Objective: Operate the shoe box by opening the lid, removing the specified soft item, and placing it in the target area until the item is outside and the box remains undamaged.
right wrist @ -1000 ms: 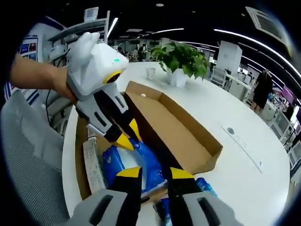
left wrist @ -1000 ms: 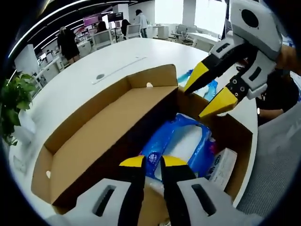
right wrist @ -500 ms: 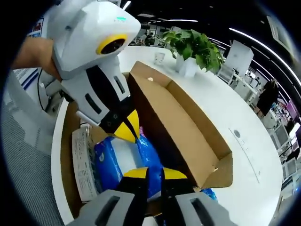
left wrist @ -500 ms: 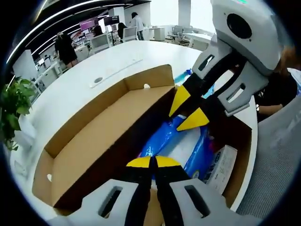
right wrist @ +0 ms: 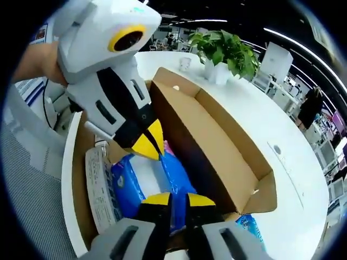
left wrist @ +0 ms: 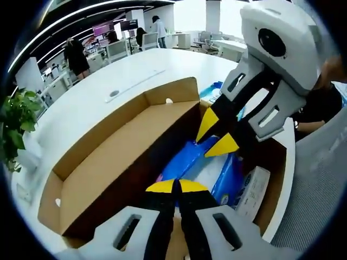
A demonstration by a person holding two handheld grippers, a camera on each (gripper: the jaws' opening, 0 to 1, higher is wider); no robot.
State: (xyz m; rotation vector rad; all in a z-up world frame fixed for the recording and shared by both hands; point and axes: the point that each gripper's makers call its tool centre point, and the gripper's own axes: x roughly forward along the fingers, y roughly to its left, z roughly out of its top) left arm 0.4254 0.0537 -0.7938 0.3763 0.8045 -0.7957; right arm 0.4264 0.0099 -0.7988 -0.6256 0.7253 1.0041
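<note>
The cardboard shoe box (left wrist: pixel 274 157) stands open, its lid (left wrist: pixel 119 151) folded back flat on the white table. Inside lies a soft blue and white pack (left wrist: pixel 201 162), also the blue pack (right wrist: pixel 135 181) in the right gripper view. My left gripper (left wrist: pixel 174 186) has its yellow tips together on the pack's near edge. My right gripper (left wrist: pixel 209 143) comes in from the upper right and its tips pinch the pack's far end. In the right gripper view my right gripper (right wrist: pixel 172 199) is shut over the blue film, and the left gripper (right wrist: pixel 149 145) presses on the pack from above.
A white carton (left wrist: pixel 249 189) lies in the box beside the pack. Another blue pack (left wrist: pixel 217 89) rests on the table (left wrist: pixel 81 103) past the lid. A potted plant (right wrist: pixel 227 51) stands at the table's far side. A hand (right wrist: pixel 38 65) holds the left gripper. People stand by distant desks.
Both grippers stood open a second ago and have closed on the blue pack. The right gripper has dropped down into the box.
</note>
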